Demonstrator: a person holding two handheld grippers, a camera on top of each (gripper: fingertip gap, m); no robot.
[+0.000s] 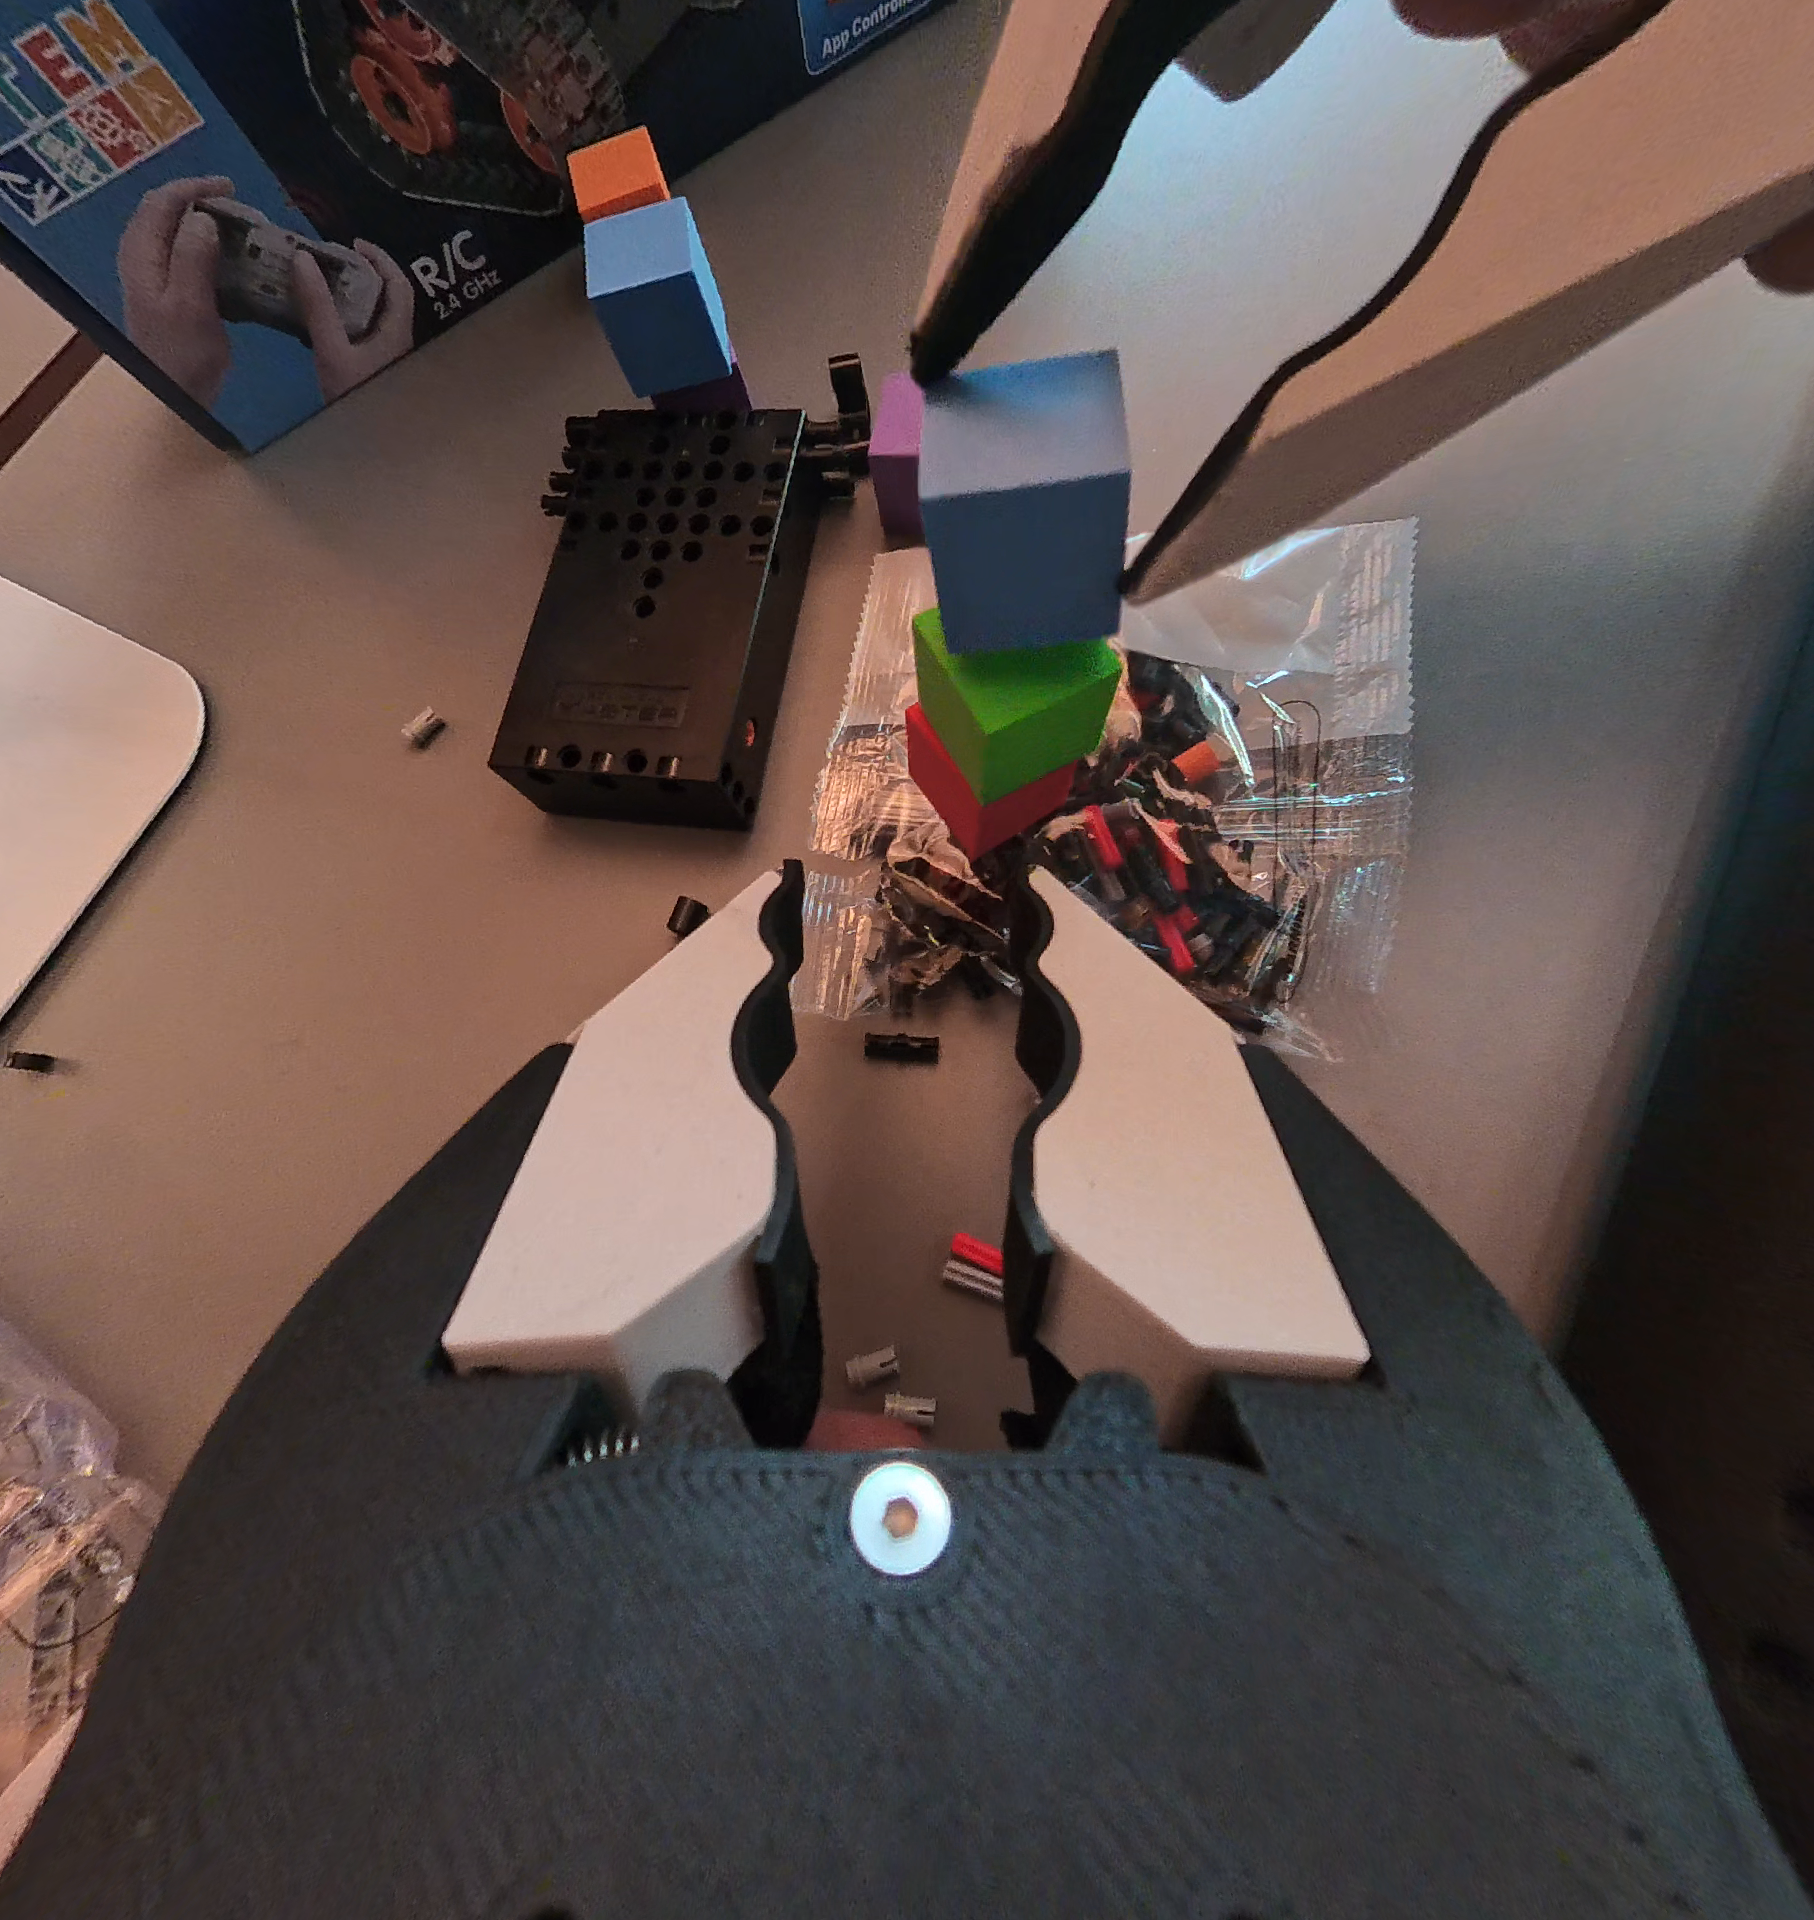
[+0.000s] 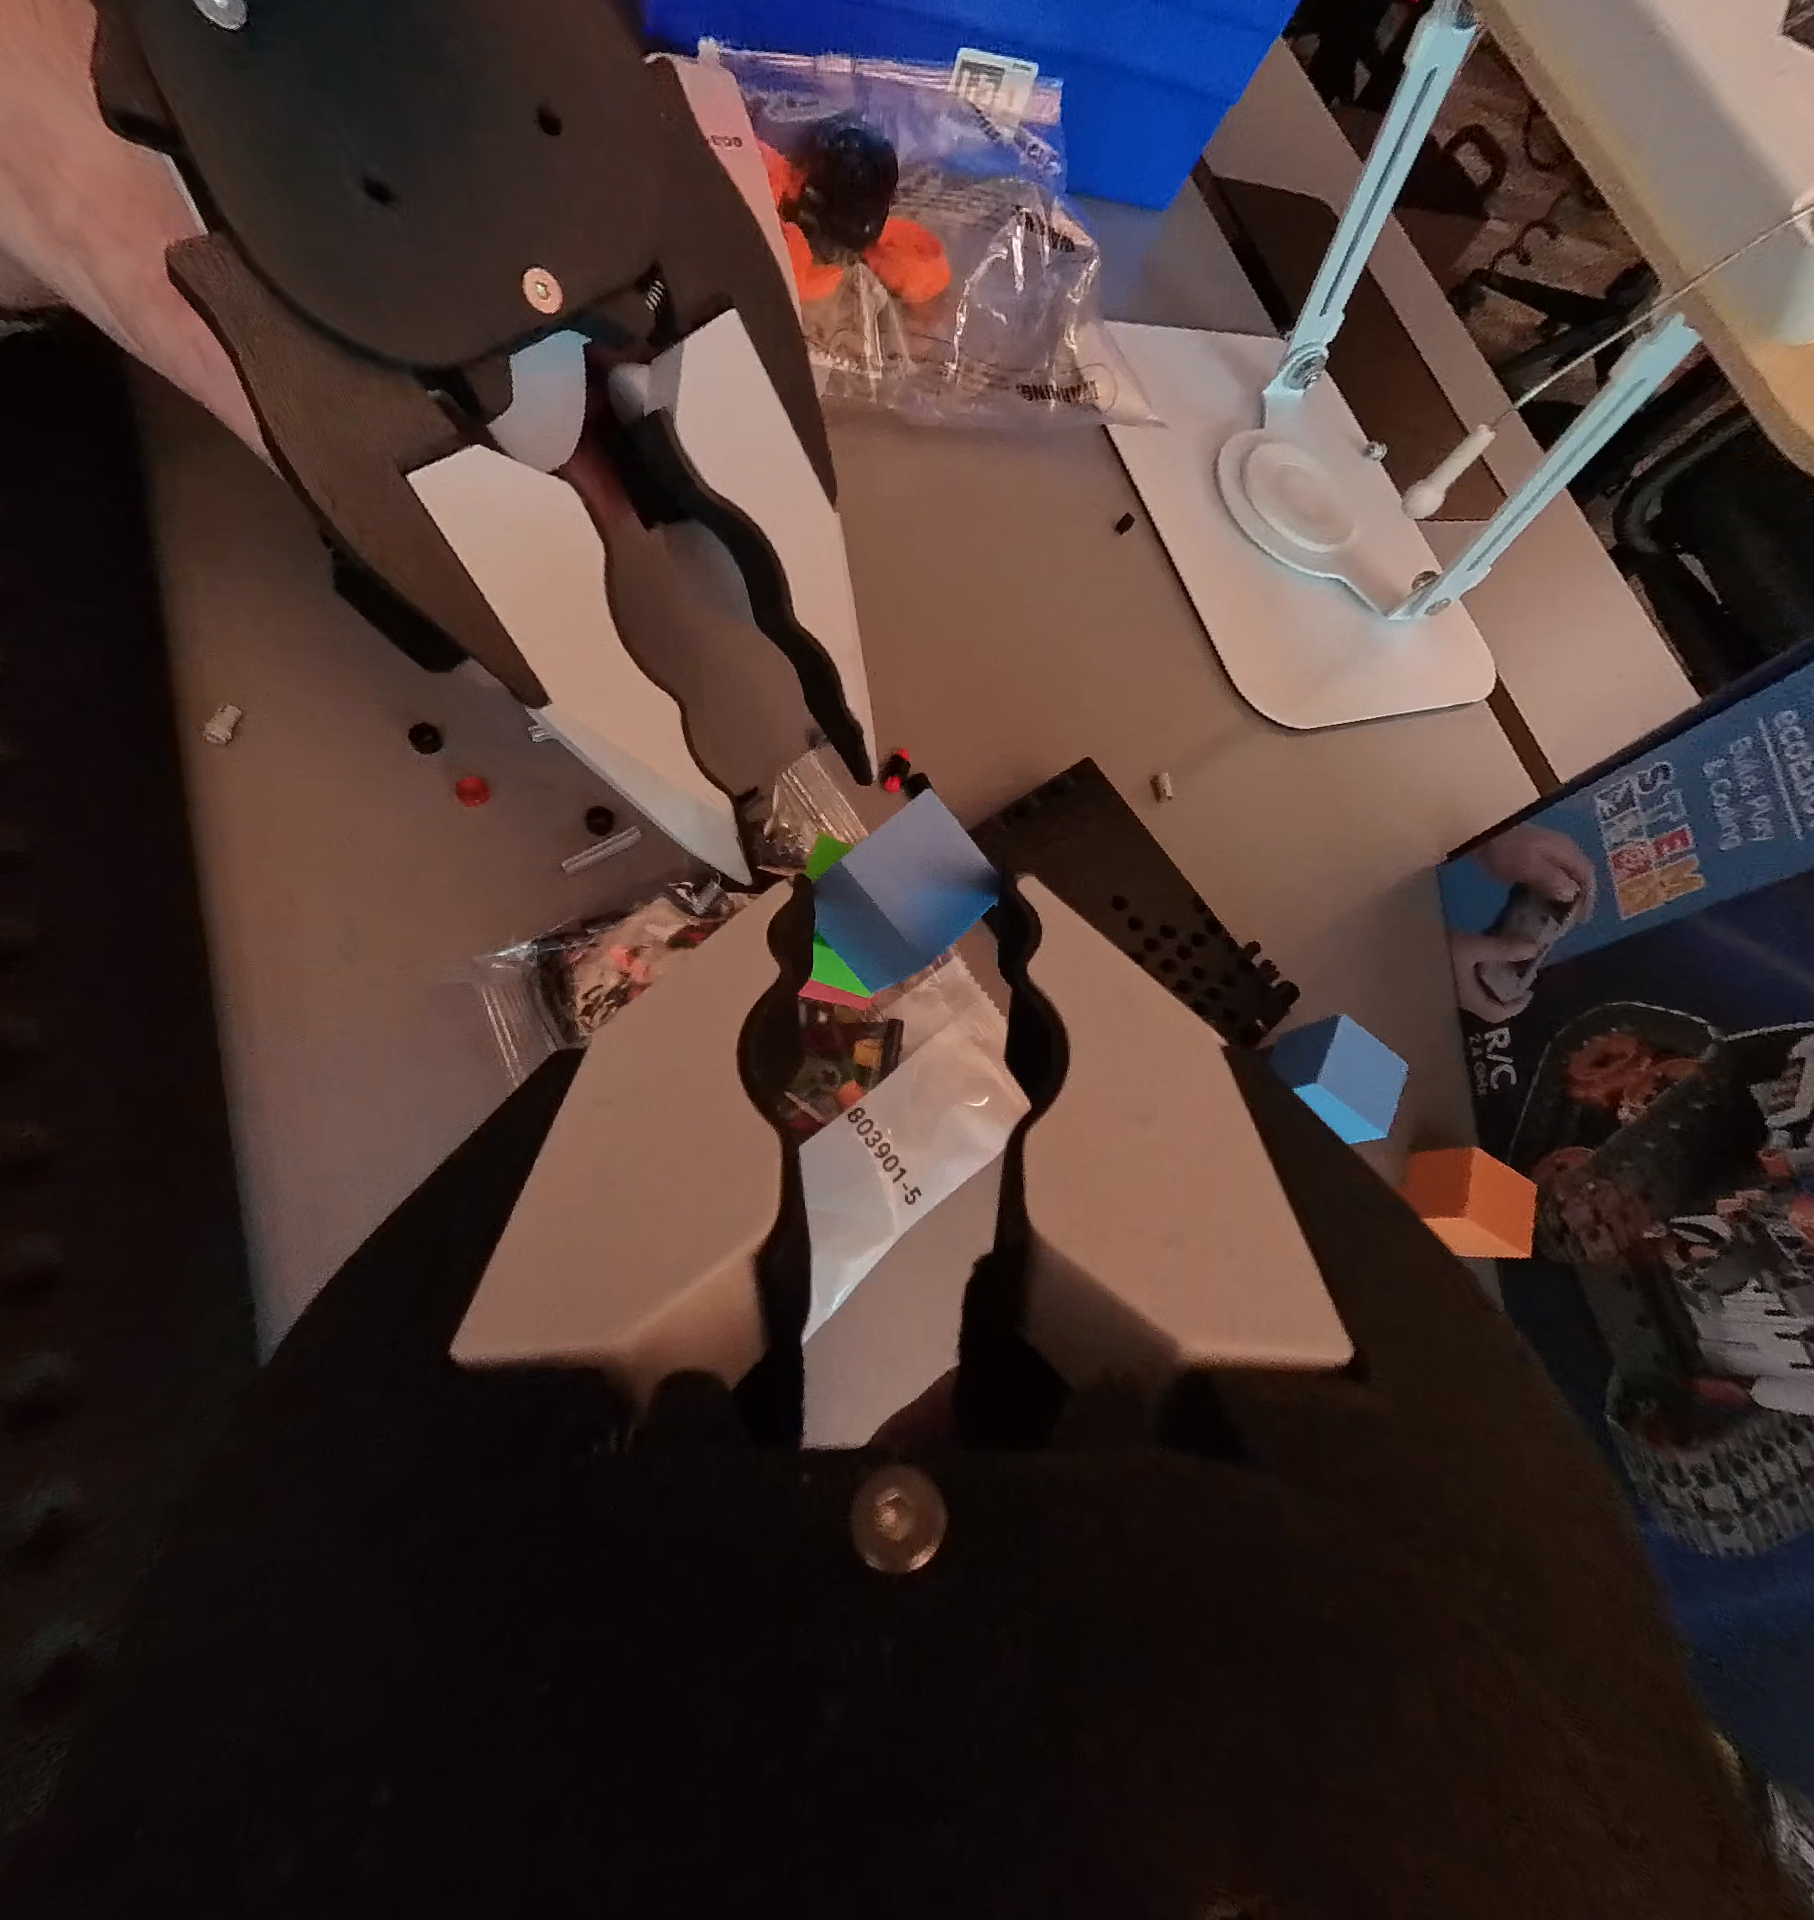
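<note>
Blue cube (image 1: 1022,499) sits pinched in my right tool (image 2: 905,883) squarely over the green cube (image 1: 1012,707), my left tool (image 1: 908,883) gaping empty beside the stack.

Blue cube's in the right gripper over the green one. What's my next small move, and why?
Probably lower it slightly and square it before releasing: the right gripper grips the blue cube tilted, overhanging the green cube, which sits skewed on the red cube. The left gripper is open, empty.
</note>
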